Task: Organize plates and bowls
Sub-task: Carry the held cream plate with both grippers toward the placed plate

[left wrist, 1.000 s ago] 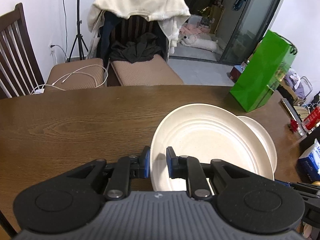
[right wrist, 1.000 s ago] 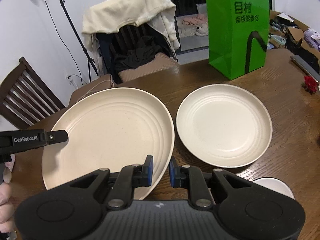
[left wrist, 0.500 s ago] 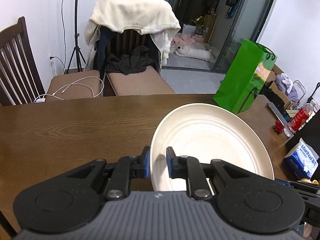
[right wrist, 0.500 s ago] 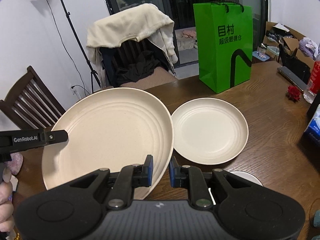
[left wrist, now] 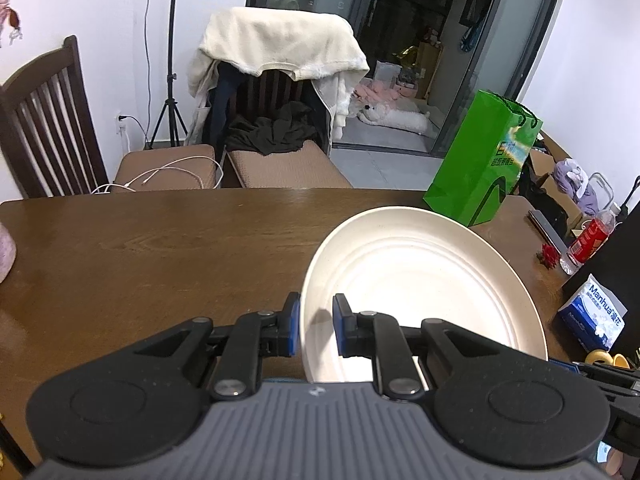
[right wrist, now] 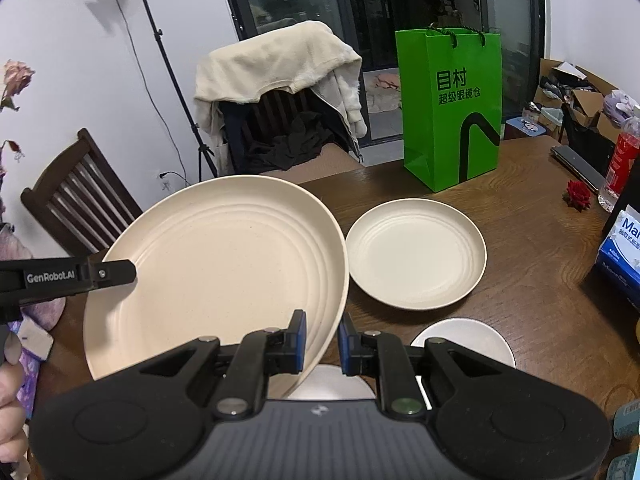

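A large cream plate (left wrist: 420,288) is held in the air above the wooden table (left wrist: 160,248). My left gripper (left wrist: 316,330) is shut on its left rim. My right gripper (right wrist: 322,342) is shut on its right rim, and the same plate (right wrist: 216,264) fills the left of the right wrist view. The left gripper's finger (right wrist: 80,276) shows there on the far rim. A smaller cream plate (right wrist: 416,254) lies on the table to the right. Two white dishes (right wrist: 464,344) lie near the front edge, partly hidden by my right gripper.
A green paper bag (right wrist: 450,108) stands at the table's far side. A tissue box (right wrist: 622,248), a red bottle (right wrist: 620,156), a red flower (right wrist: 578,194) and a phone (right wrist: 578,168) sit at the right. Chairs (left wrist: 276,136) stand beyond the far edge.
Both grippers have lifted the large plate higher and pulled it back. The smaller plate and green bag look farther away and lower in view.
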The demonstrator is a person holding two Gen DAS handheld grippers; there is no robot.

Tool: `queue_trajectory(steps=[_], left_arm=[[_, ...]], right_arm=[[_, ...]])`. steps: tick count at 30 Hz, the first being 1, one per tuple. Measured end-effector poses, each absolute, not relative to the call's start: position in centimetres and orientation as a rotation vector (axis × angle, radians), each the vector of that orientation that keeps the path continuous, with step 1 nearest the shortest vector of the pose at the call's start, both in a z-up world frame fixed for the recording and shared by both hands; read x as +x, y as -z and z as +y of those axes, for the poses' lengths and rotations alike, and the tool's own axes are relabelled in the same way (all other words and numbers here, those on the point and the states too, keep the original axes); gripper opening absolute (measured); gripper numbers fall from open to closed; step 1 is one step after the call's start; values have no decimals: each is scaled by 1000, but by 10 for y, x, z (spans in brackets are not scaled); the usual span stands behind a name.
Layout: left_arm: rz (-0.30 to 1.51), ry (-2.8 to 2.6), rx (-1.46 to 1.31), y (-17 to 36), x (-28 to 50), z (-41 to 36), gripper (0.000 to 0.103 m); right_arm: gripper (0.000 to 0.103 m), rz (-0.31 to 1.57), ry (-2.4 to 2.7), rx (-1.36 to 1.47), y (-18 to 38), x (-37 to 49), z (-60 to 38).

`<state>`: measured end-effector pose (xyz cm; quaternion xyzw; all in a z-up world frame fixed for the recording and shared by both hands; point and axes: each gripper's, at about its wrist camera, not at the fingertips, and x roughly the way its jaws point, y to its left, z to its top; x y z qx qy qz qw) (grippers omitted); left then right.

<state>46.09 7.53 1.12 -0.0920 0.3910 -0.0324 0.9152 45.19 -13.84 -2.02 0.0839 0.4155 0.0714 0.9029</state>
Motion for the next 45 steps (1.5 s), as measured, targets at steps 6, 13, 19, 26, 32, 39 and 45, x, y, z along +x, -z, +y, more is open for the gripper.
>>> queue_trajectory(steps=[6, 13, 19, 26, 32, 39, 45], left_arm=[[786, 48, -189, -20, 435, 76, 17], [766, 28, -194, -27, 406, 75, 17], [755, 10, -203, -31, 384, 74, 17], [742, -8, -212, -35, 359, 75, 17], [736, -23, -222, -38, 338, 75, 17], [734, -36, -229, -40, 310, 74, 17], [730, -38, -235, -42, 289, 74, 17]], right_arm=[[16, 845, -174, 165, 13, 429, -137], [16, 826, -200, 154, 5, 406, -137], [16, 818, -221, 147, 0, 387, -138], [16, 807, -243, 136, -8, 366, -139], [16, 803, -260, 127, -12, 349, -139], [16, 800, -280, 115, -15, 329, -138], [16, 799, -290, 111, -16, 309, -139]])
